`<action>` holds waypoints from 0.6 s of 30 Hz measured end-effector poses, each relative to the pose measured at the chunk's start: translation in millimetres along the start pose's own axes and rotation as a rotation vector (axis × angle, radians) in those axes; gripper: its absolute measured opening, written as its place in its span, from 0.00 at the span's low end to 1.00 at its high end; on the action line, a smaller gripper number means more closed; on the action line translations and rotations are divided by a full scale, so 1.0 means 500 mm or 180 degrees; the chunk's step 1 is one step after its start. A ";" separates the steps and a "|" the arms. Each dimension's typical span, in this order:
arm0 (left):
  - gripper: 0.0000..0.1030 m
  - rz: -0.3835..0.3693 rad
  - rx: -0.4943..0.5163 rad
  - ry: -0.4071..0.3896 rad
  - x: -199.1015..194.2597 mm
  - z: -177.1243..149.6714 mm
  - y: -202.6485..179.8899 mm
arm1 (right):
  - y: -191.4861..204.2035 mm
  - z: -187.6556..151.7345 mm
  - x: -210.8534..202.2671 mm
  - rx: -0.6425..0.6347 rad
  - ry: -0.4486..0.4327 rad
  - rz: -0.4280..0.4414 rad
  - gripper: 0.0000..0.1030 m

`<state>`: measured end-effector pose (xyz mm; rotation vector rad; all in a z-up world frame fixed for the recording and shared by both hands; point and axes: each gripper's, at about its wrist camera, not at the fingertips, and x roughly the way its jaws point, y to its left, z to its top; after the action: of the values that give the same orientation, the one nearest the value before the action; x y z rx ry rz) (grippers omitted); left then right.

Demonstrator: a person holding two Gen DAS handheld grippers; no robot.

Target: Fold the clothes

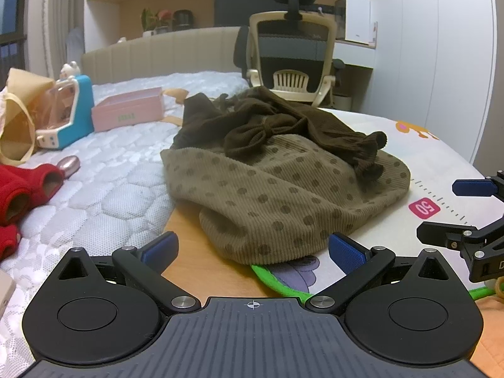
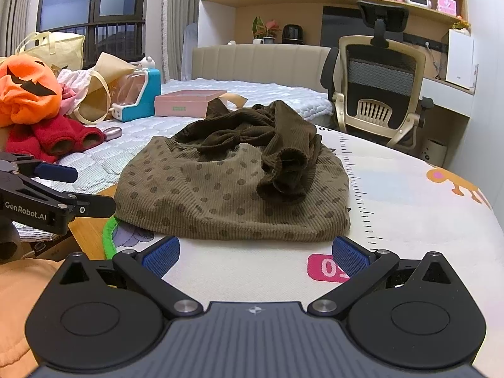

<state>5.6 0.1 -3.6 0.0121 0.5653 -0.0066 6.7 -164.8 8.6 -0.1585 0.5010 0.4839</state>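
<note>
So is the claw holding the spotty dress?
No, the left claw is open with nothing in it, just short of the spotty dress.

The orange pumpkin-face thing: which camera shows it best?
The right wrist view. There the orange pumpkin-face item sits in plain sight at the far left, on the pile beside the red garment, with its black cut-out face visible. The left wrist view does not show it at all; its left edge takes in only the red garment and a beige bag.

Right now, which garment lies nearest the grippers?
The olive polka-dot garment, spread on the mat just ahead of both open grippers; the red and orange clothes lie farther left.
</note>
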 end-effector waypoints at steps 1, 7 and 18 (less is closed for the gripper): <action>1.00 -0.0001 0.0000 0.0001 0.000 0.000 0.000 | 0.000 0.000 0.000 0.0001 0.0000 0.0001 1.00; 1.00 -0.0004 -0.0002 0.0007 0.000 -0.001 0.000 | 0.000 0.002 0.001 0.0010 0.0001 -0.0001 1.00; 1.00 -0.0011 -0.0007 0.0021 0.001 -0.002 0.001 | -0.001 0.001 0.000 0.0018 0.0002 0.0000 1.00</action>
<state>5.5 0.5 -5.0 0.0090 0.5720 -0.0094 7.2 -165.1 8.8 -0.1530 0.5029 0.4823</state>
